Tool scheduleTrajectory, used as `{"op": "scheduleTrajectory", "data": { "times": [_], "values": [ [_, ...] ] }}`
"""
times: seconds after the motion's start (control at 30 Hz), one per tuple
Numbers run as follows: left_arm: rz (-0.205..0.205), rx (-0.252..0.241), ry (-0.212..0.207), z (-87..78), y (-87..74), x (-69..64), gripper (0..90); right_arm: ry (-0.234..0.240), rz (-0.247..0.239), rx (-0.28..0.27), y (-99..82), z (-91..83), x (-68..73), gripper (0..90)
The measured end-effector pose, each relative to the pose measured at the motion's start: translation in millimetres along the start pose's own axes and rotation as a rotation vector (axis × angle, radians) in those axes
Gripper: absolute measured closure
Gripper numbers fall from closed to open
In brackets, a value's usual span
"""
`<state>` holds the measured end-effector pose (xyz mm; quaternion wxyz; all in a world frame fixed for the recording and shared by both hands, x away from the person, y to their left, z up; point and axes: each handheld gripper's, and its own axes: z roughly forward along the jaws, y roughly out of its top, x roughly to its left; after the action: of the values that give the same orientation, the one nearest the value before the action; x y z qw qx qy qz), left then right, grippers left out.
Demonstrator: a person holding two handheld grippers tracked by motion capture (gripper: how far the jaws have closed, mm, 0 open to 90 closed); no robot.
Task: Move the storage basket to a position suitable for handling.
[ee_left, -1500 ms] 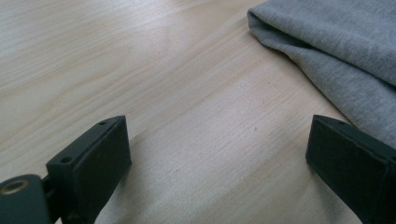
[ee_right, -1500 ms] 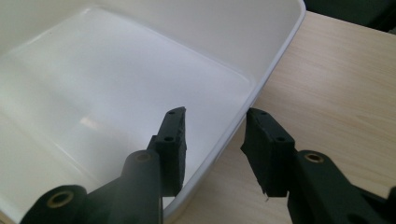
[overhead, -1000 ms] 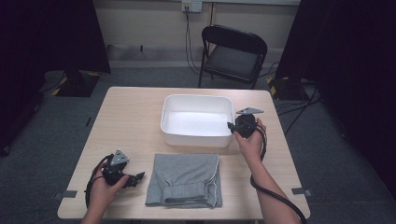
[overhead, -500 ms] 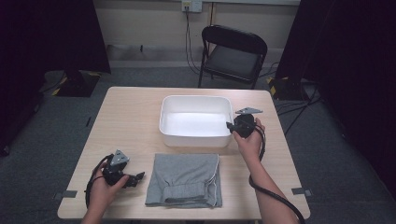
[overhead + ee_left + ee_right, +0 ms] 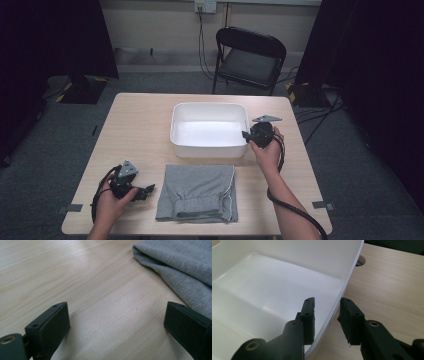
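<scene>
A white plastic tub (image 5: 209, 106) stands empty at the back middle of the wooden table (image 5: 140, 125). My right gripper (image 5: 245, 135) is at the tub's right wall. In the right gripper view its jaws straddle the tub (image 5: 274, 277) rim, one inside and one outside; the right gripper (image 5: 327, 307) has just been opening, and a gap shows beside the rim. A folded grey cloth (image 5: 197, 192) lies in front of the tub. My left gripper (image 5: 149, 190) rests low on the table just left of it, open. In the left gripper view, bare wood lies between the left gripper (image 5: 117, 322) jaws and the cloth (image 5: 180, 262) edge is beyond the right jaw.
A black folding chair (image 5: 250, 55) stands behind the table's far edge. Cables run along the floor at the back and right. A small hole (image 5: 360, 261) sits in the tabletop just past the tub's corner.
</scene>
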<state>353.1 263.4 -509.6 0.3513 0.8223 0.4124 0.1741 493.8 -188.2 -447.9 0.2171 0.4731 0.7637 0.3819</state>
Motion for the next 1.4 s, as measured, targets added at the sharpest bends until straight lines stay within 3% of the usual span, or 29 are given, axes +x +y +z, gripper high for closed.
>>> {"op": "scheduleTrajectory", "data": {
  "times": [0.27,0.43,0.83,1.07,1.23,1.4],
  "values": [
    [0.0,0.0,0.0,0.0,0.0,0.0,6.0,0.008,0.004,-0.008,0.6,-7.8,-1.8,45.4],
    [0.001,0.0,0.001,0.0,0.0,0.0,6.0,0.028,0.017,-0.021,4.7,-15.7,-2.2,39.7],
    [0.0,0.003,0.002,0.4,0.3,-0.5,5.1,0.081,-0.035,-0.044,1.0,-37.7,6.1,32.9],
    [0.0,0.002,0.004,0.6,0.4,-0.7,5.0,0.114,-0.041,-0.063,-5.5,-50.2,8.1,30.5],
    [-0.001,0.002,0.003,0.6,0.4,-0.8,5.0,0.127,-0.071,-0.064,-17.7,-58.2,11.0,29.7],
    [0.0,0.004,0.007,0.7,0.5,-1.1,4.8,0.164,-0.066,-0.047,-32.9,-57.9,15.0,29.5]
  ]
}}
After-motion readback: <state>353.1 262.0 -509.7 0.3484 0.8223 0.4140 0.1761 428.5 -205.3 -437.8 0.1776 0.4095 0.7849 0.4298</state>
